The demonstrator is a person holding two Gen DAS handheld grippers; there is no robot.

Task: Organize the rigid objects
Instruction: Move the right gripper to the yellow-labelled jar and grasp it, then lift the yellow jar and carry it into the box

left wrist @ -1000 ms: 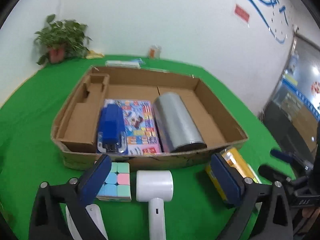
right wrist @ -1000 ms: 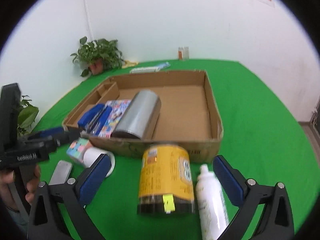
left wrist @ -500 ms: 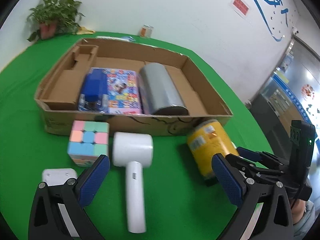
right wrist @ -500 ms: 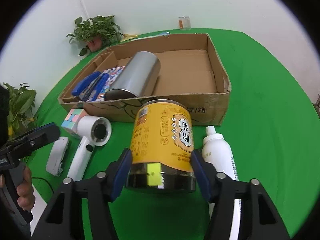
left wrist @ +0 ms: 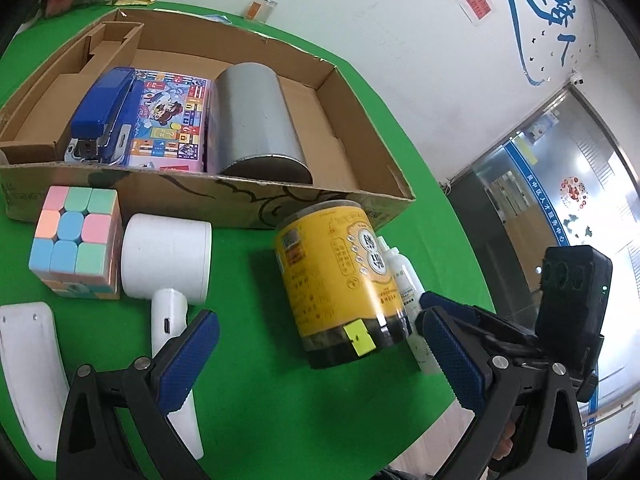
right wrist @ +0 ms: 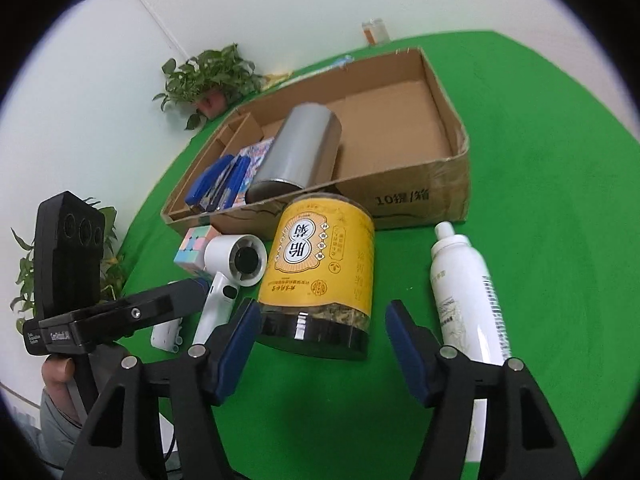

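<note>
Green cloth covers the table, with a white wall and a potted plant behind it. On the cloth sits a shallow cardboard box. Inside it lie a blue stapler, a bright picture box and a grey cylinder on its side, side by side at the left; the right part of the box floor is bare.

In front of the box a yellow can lies on its side, dark lid end toward the cameras. The right gripper is at that lid end, a blue pad on either side; its jaws are opening, and both pads stand clear of the can. A white spray bottle lies just beside the can on the right.

To the can's left lie a white hair dryer, its handle running under the left gripper's left finger in the picture, then a pastel cube near the box wall, and a flat white device at the edge. The left gripper hangs wide above the cloth between dryer and can, gripping nothing.
</note>
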